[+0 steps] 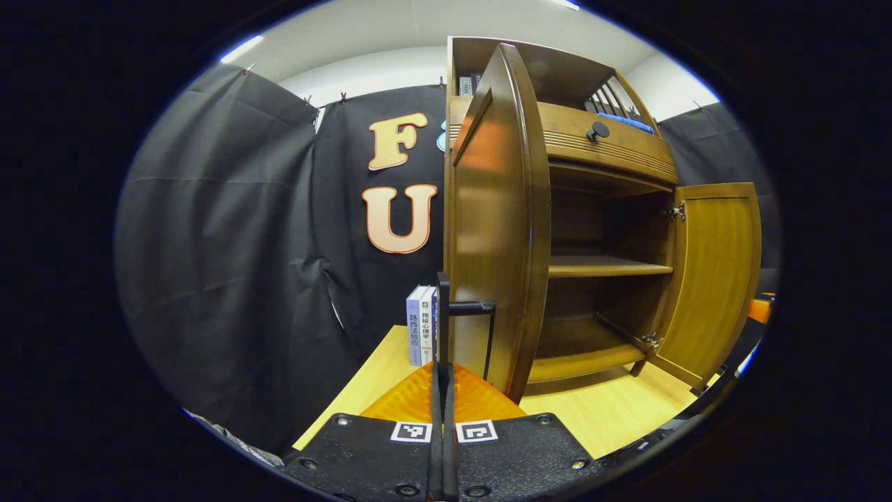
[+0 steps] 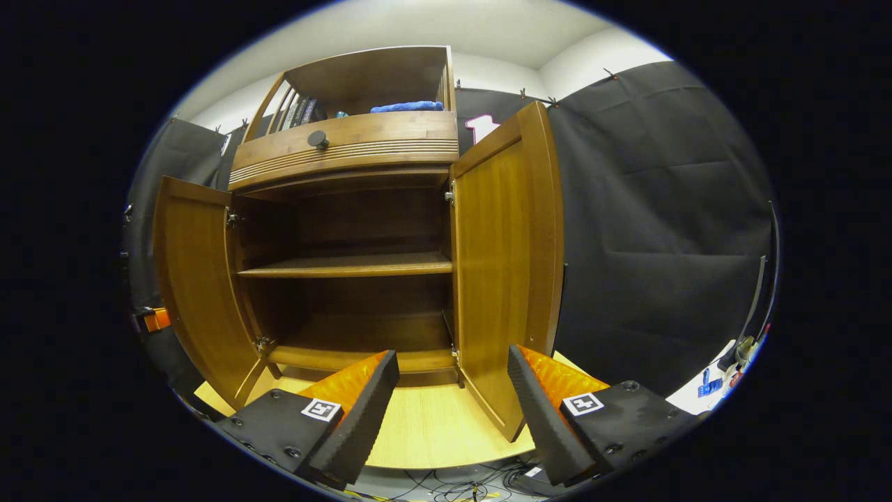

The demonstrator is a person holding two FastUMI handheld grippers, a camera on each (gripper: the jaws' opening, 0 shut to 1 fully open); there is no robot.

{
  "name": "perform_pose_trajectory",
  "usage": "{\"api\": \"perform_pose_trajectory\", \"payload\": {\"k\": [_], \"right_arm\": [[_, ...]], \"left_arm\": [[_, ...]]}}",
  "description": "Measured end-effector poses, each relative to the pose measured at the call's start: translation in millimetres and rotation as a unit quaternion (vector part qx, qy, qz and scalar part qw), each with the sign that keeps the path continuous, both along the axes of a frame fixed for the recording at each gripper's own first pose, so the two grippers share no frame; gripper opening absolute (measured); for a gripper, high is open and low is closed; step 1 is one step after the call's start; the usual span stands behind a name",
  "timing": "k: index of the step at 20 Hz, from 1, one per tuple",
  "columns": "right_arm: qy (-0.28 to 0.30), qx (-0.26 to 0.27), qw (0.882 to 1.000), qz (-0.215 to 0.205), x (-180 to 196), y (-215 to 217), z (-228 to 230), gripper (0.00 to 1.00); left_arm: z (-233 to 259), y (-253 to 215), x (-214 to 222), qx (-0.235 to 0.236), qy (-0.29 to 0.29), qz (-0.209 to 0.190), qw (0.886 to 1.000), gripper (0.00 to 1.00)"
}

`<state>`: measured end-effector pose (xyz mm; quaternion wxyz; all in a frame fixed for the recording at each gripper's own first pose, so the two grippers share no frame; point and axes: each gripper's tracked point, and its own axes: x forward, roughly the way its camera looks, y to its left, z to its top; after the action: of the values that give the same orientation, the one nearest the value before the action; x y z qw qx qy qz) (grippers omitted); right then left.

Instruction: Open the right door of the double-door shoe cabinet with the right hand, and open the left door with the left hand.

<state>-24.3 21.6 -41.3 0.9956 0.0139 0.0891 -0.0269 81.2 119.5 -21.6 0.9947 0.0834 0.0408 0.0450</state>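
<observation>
Black cloth backs the shoe cabinet; both doors stand open; left gripper pinches the left door's handle; right gripper spread, free; next: release.

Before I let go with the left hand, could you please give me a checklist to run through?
1. Right door swung open: ok.
2. Left door swung open: ok.
3. Right gripper open and off its door: ok.
4. Left gripper off the handle: not ok, it is shut on it.
5. Books out of the left door's swing: cannot tell.
</observation>
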Motion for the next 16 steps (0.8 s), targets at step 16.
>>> {"api": "perform_pose_trajectory", "payload": {"k": [16], "right_arm": [[0.002, -0.007, 1.000, 0.016, 1.5, 17.4, -0.3, 1.00]], "left_arm": [[-2.3, 6.7, -9.5, -0.008, -0.004, 0.035, 0.999, 0.00]]}}
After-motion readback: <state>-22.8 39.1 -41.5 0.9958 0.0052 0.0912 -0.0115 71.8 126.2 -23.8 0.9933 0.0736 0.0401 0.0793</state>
